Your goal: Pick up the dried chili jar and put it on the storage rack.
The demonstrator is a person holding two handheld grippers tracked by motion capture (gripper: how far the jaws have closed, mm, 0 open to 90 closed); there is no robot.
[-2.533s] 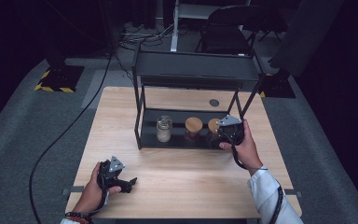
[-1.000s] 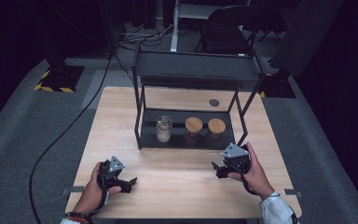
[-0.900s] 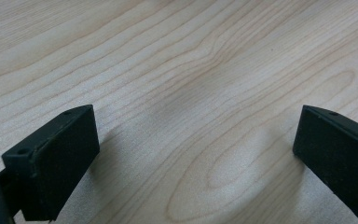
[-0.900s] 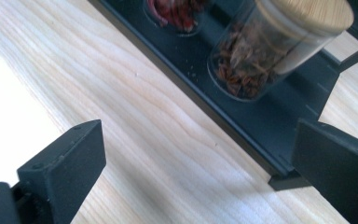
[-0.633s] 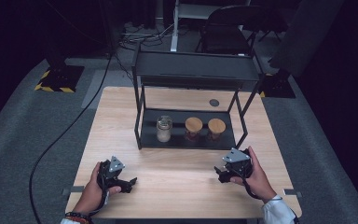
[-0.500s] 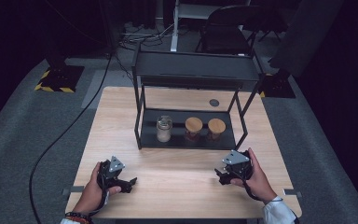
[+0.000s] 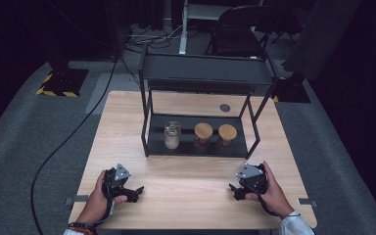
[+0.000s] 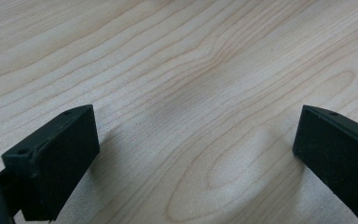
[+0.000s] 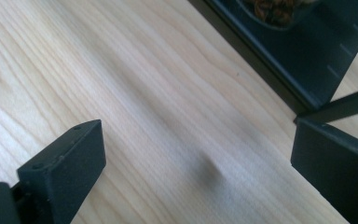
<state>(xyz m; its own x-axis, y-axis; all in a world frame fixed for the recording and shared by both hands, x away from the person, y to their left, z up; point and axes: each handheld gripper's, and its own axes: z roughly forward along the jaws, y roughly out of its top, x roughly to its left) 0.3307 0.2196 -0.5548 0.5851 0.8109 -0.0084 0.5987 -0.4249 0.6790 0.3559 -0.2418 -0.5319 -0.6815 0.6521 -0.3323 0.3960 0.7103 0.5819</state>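
Three jars stand on the bottom shelf of a black metal rack: a clear glass jar at the left and two jars with wooden lids beside it. My left gripper rests low over the table's front left, jaws wide apart over bare wood. My right gripper sits low at the front right, open with nothing between its fingers; the rack's base and a jar's bottom show ahead of it.
The wooden table has a small dark round disc behind the rack. A black cable trails off the left side across grey carpet. A chair stands beyond the table.
My right gripper has come back from the rack's shelf toward the front right of the table and sunk close to the wood. The left gripper has stayed put.
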